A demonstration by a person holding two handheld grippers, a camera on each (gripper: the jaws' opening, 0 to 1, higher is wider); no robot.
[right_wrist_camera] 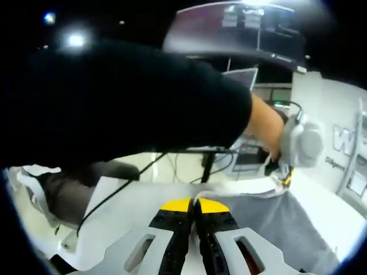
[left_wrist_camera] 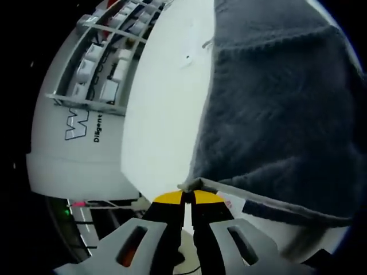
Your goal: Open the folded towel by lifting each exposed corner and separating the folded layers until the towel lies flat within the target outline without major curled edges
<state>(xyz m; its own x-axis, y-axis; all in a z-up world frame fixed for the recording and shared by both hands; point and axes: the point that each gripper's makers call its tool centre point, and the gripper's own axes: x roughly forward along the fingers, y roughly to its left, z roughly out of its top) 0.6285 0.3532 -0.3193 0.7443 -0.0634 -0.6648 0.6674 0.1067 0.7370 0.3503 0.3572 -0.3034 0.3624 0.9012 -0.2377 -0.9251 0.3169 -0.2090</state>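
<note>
The dark grey towel (left_wrist_camera: 275,109) lies spread over the white table (left_wrist_camera: 163,114) in the left gripper view. A corner of it rises to my left gripper (left_wrist_camera: 188,197), whose yellow-tipped jaws are shut on that corner. In the right gripper view the towel (right_wrist_camera: 269,223) stretches to the right, its near edge lifted. My right gripper (right_wrist_camera: 192,204) is shut on a pale corner of that edge. Further right, the left gripper (right_wrist_camera: 285,175) holds the other end of the same edge, carried by a person's hand on a black-sleeved arm (right_wrist_camera: 126,97).
A white partition with lettering (left_wrist_camera: 80,132) and shelves of white boxes (left_wrist_camera: 106,63) stand beyond the table's left edge. A laptop (right_wrist_camera: 241,77), desks and cables sit behind the table, and a chair (right_wrist_camera: 74,183) is at the left.
</note>
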